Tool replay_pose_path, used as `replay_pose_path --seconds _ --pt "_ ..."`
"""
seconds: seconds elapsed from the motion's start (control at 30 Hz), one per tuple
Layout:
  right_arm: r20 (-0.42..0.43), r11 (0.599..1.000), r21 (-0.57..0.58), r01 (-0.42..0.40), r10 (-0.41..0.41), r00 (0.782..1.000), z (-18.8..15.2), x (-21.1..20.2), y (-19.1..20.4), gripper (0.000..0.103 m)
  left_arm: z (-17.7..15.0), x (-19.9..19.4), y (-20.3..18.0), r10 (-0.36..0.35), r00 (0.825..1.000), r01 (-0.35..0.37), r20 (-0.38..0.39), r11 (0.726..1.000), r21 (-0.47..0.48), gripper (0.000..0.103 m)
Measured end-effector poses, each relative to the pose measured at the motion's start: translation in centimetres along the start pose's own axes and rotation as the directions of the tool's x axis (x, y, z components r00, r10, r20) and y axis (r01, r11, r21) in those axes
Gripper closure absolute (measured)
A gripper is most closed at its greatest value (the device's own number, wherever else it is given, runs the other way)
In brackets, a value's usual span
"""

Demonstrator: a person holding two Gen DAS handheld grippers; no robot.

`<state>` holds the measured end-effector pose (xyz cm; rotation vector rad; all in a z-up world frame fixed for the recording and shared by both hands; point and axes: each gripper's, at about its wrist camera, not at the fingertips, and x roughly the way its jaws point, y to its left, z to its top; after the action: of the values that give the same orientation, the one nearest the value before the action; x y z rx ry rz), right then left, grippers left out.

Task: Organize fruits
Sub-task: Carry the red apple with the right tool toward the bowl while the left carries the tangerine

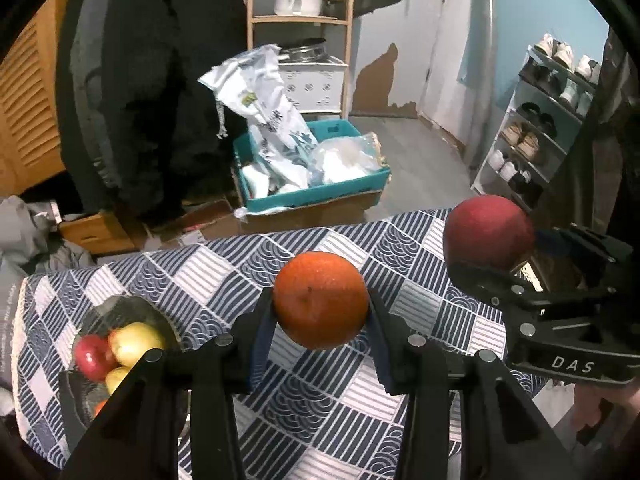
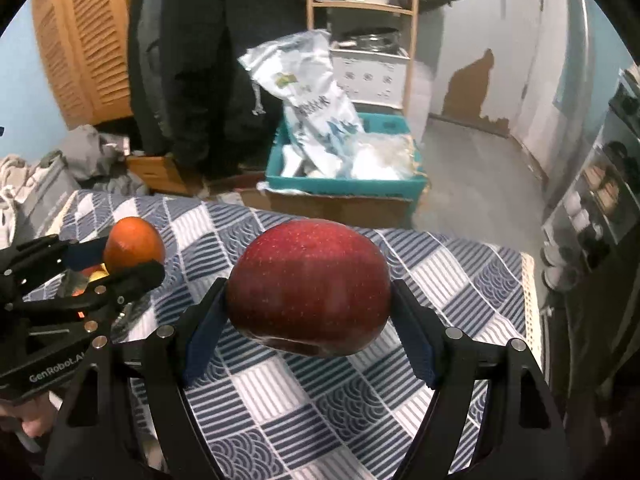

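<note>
My left gripper (image 1: 321,308) is shut on an orange (image 1: 321,300) and holds it above the patterned tablecloth (image 1: 320,400). My right gripper (image 2: 309,300) is shut on a red apple (image 2: 309,286), also held above the cloth. In the left wrist view the red apple (image 1: 489,232) shows at the right in the right gripper (image 1: 500,256). In the right wrist view the orange (image 2: 134,245) shows at the left in the left gripper (image 2: 128,258). A glass bowl (image 1: 132,308) at the lower left holds a red apple (image 1: 93,357) and yellow-green apples (image 1: 136,343).
The blue-and-white checked tablecloth (image 2: 320,408) covers the table. Beyond the far edge on the floor stands a teal crate (image 1: 316,194) with white bags. A wooden shelf (image 1: 300,20) with pots is behind it. A shoe rack (image 1: 540,128) is at the right.
</note>
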<state>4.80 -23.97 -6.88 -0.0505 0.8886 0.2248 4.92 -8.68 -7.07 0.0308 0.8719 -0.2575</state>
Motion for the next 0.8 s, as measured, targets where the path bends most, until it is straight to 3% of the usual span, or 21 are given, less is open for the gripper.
replay_pose_path --seconds 0.4,0.8 --pt "0.002 0.995 -0.057 -0.079 0.079 0.997 1.9 0.6 5.4 0.024 -1.4 -2.6 5.9 0.056 0.998 -0.054 0.024 0.994 -0.091 0.059" --pt "-0.050 0.980 -0.107 -0.167 0.163 0.985 3.1 3.7 11.6 0.024 -3.6 -3.3 12.2 0.127 0.992 -0.124 0.008 0.977 -0.175 0.059"
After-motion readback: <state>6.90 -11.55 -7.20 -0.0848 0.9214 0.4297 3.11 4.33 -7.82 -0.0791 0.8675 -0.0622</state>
